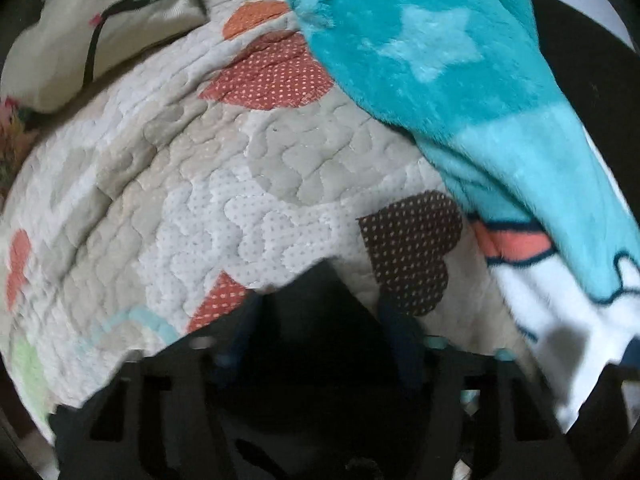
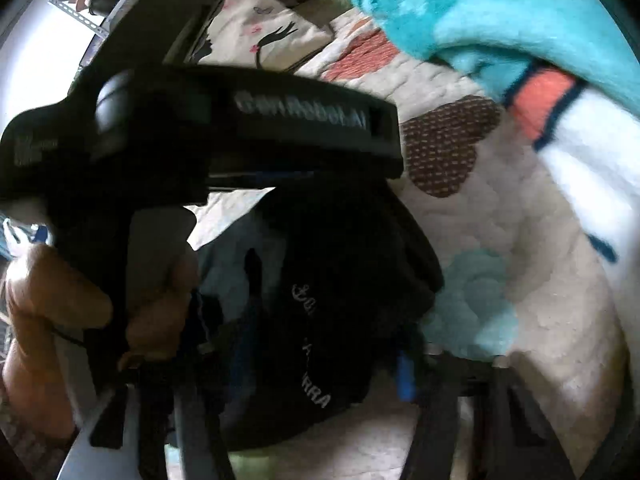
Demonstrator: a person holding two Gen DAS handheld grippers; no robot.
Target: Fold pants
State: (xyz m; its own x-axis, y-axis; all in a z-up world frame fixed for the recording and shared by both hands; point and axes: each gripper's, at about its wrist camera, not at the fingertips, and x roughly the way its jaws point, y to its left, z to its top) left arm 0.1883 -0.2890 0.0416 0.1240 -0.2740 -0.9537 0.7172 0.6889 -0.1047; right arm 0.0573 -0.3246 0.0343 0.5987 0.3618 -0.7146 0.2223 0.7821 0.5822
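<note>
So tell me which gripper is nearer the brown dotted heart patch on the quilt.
Left. In its own view the left gripper, holding the black pants, sits right beside the brown heart patch. The right gripper views it from behind the left gripper.

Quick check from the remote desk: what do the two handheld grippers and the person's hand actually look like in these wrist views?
The left gripper is matte black plastic with pale grey lettering on its crossbar and a round knob. A bare hand grips its handle. The right gripper is black with blue finger pads.

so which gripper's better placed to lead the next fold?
Probably right: the black pants bunch between the right gripper fingers. Left gripper also seems to hold dark cloth, unclear.
</note>
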